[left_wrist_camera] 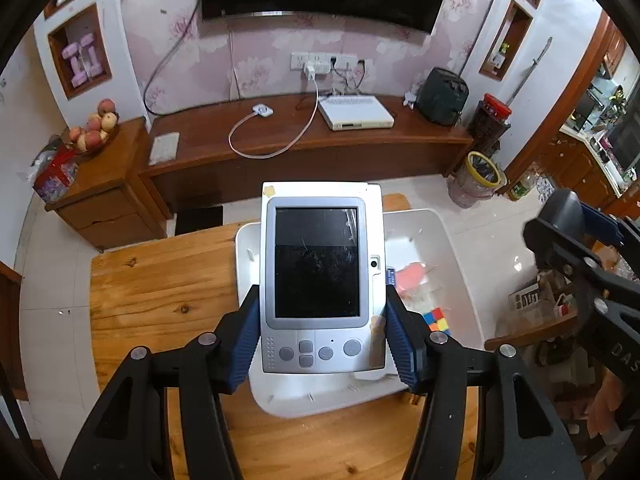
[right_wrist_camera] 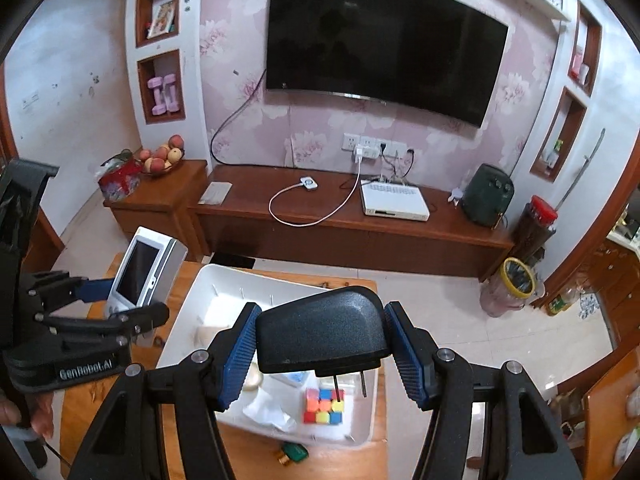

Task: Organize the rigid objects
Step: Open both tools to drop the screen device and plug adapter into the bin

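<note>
My left gripper (left_wrist_camera: pixel 322 332) is shut on a white and silver handheld device (left_wrist_camera: pixel 320 276) with a dark screen, held above the left end of a white bin (left_wrist_camera: pixel 452 248). The device also shows in the right wrist view (right_wrist_camera: pixel 142 270). My right gripper (right_wrist_camera: pixel 320 354) is shut on a black power adapter (right_wrist_camera: pixel 320 334) with two metal prongs pointing down, held above the white bin (right_wrist_camera: pixel 208 280). In the bin lie a colourful puzzle cube (right_wrist_camera: pixel 325 406), a pink item (left_wrist_camera: pixel 412 274) and crumpled white wrapping (right_wrist_camera: pixel 268 408).
The bin stands on a wooden table (left_wrist_camera: pixel 160 288). A small green item (right_wrist_camera: pixel 296 453) lies on the table by the bin's near edge. Beyond are a long wooden TV bench (right_wrist_camera: pixel 320 216), a wall TV (right_wrist_camera: pixel 380 40) and a yellow-rimmed jar (right_wrist_camera: pixel 516 280) on the tiled floor.
</note>
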Demonstrator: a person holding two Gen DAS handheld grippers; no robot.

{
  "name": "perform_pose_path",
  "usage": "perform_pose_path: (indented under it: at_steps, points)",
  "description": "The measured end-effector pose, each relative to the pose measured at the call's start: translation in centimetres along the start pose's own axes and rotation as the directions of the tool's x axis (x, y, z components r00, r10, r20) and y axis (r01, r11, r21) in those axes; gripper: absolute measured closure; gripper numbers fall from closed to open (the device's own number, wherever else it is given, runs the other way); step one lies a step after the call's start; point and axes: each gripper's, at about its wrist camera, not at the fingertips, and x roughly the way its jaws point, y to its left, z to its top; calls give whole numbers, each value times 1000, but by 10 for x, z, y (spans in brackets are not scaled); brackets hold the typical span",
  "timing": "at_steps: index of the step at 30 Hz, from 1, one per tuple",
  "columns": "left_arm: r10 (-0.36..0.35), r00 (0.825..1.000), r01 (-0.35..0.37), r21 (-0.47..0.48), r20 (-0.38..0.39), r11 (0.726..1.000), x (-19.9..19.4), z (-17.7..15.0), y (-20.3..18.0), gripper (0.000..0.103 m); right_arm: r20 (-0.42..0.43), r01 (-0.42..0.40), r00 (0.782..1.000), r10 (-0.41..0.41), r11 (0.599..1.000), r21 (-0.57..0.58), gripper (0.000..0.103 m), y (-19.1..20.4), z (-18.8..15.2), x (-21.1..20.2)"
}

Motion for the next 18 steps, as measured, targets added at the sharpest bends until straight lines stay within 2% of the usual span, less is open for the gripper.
perform_pose_path:
  at_steps: [4, 7, 14, 18]
  points:
    - [-13, 998, 12, -10, -68, 1000, 46, 4, 11, 42, -104, -5, 994, 9, 999, 43, 40, 6, 4, 59]
    - [-11, 992, 8, -26, -123, 1000, 81, 2, 16, 42, -182, 8, 983, 3, 998, 57, 40, 11, -7, 98]
    - [42, 975, -41, 8, -217, 999, 141, -16, 14, 42, -375, 22, 927, 2, 998, 61, 40, 25, -56, 183]
    - [61, 959, -59, 18, -276, 998, 162, -29, 15, 42, -451, -6, 892, 37, 997, 71, 39, 26, -81, 209]
